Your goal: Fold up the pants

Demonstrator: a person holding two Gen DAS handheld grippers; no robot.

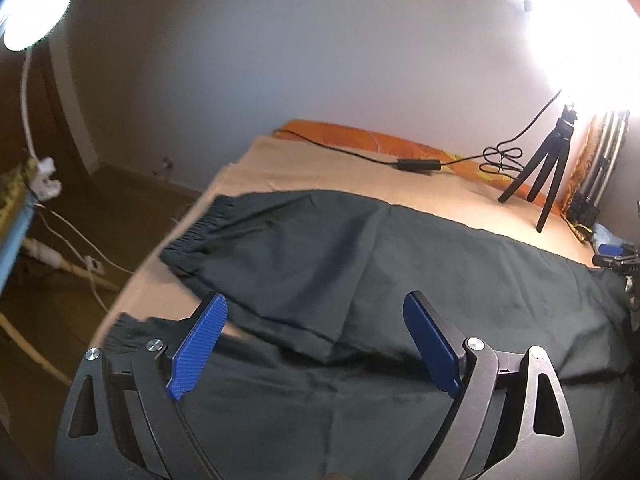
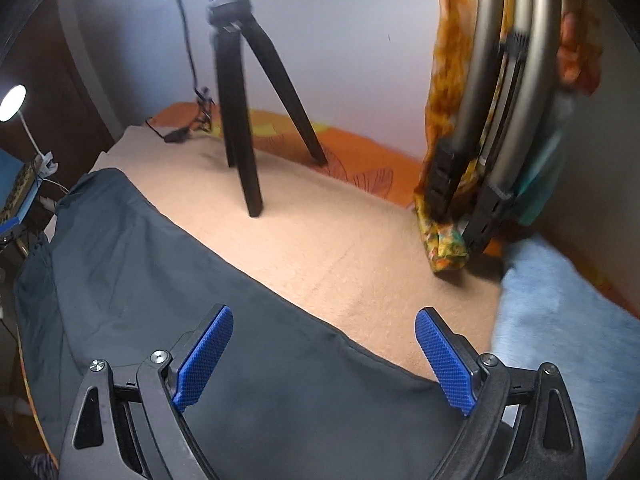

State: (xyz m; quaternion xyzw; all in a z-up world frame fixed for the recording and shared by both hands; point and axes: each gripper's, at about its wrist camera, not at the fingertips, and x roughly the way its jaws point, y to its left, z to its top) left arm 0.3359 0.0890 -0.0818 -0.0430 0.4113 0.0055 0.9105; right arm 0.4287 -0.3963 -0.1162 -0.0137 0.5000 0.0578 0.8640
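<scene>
left edge of scene: a white gooseneck lamp point(image 1: 28, 16) glows beyond the bed's left side, with loose white cables below it.
pants: dark green-black fabric pants point(image 1: 360, 272) lie spread flat on a tan blanket point(image 1: 328, 164) covering the bed; the gathered elastic waistband point(image 1: 196, 228) sits at the left end, and the legs run off to the right.
long axis: judged from both views, the pants stretch left to right across the bed, crosswise to both claws.
left gripper point(image 1: 316, 344): blue ribbed pads stand wide apart with nothing pinched; it hangs above the waistband half, cloth directly beneath and ahead, not touching as far as can be seen.
right gripper point(image 2: 324, 356): blue pads likewise spread and empty; it hangs over the leg half, where the far cloth edge point(image 2: 360, 344) crosses between the pads.
nearer hand: the left is nearer the waistband, the right nearer the leg ends.
right side: a black tripod point(image 2: 240, 92) stands on the blanket beyond the pants.
</scene>
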